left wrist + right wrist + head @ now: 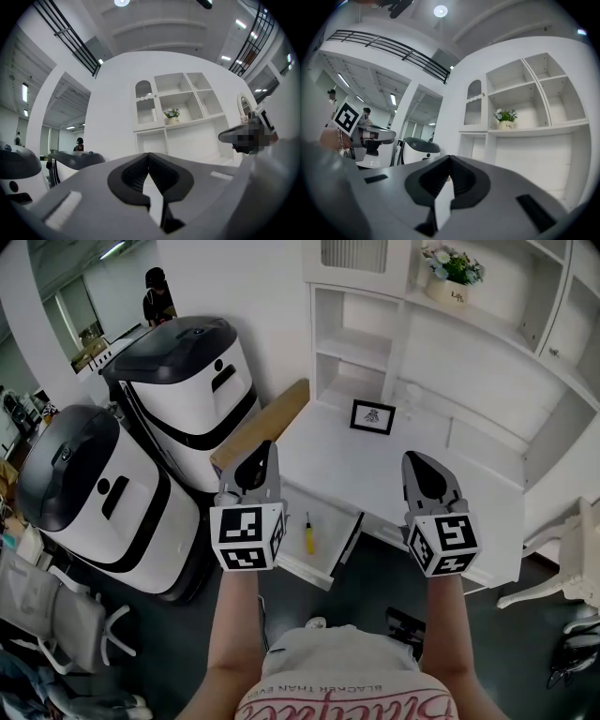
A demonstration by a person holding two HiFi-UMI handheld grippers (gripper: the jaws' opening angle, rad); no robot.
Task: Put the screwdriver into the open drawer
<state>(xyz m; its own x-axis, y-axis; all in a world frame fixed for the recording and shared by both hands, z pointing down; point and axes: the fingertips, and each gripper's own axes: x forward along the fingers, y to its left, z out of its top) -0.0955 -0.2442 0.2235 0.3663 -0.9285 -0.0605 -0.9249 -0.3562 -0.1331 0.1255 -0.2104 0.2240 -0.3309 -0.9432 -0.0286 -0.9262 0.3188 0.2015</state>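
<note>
A screwdriver [308, 535] with a yellow handle lies inside the open white drawer [345, 542] under the desk's front edge. My left gripper [262, 452] is held up above and left of the drawer, shut and with nothing in it. My right gripper [416, 462] hovers over the desk's front edge, right of the drawer, also shut and with nothing in it. In the left gripper view the left gripper [148, 154] points level at the white shelf unit [176, 101], its jaws meeting at the tips. The right gripper view shows the right gripper [449, 158] the same way.
Two large white-and-black machines [103, 493] stand left of the desk, with a cardboard box [267, 427] against it. A framed picture [372, 416] stands on the white desk [441, 493], a flower pot [452, 277] on the shelf above. A white chair [562, 568] is at right. A person [157, 296] stands far back.
</note>
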